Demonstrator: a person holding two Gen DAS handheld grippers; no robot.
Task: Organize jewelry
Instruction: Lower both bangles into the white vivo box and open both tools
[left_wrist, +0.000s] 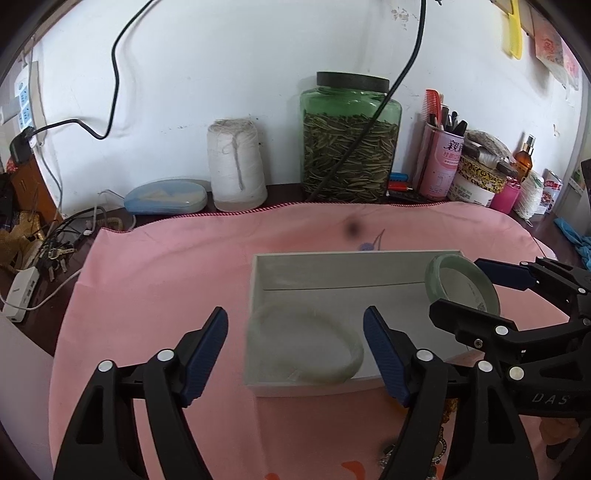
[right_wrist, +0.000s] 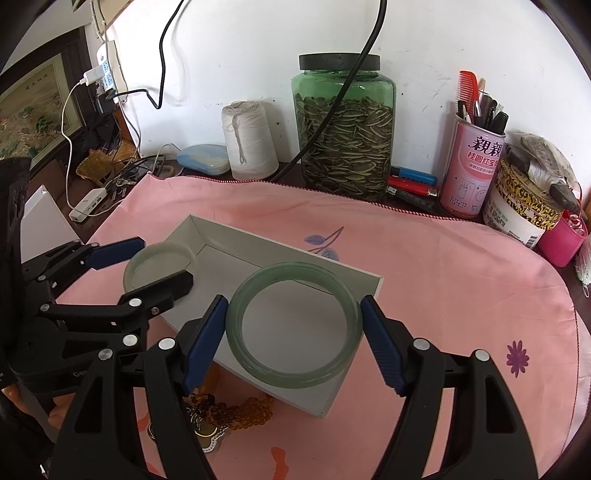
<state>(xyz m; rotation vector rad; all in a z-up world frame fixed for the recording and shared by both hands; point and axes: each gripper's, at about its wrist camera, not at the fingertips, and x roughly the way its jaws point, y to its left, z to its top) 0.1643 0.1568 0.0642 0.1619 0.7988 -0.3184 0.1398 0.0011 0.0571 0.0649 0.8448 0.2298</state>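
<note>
Two bangles: both over the white box.
Right gripper: fingers pinching green bangle.
Left gripper: fingers spread around pale bangle.

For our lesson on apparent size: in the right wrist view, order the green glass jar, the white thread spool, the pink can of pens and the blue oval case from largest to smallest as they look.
1. Green glass jar
2. Pink can of pens
3. White thread spool, close to the can, so unsure
4. Blue oval case
</note>
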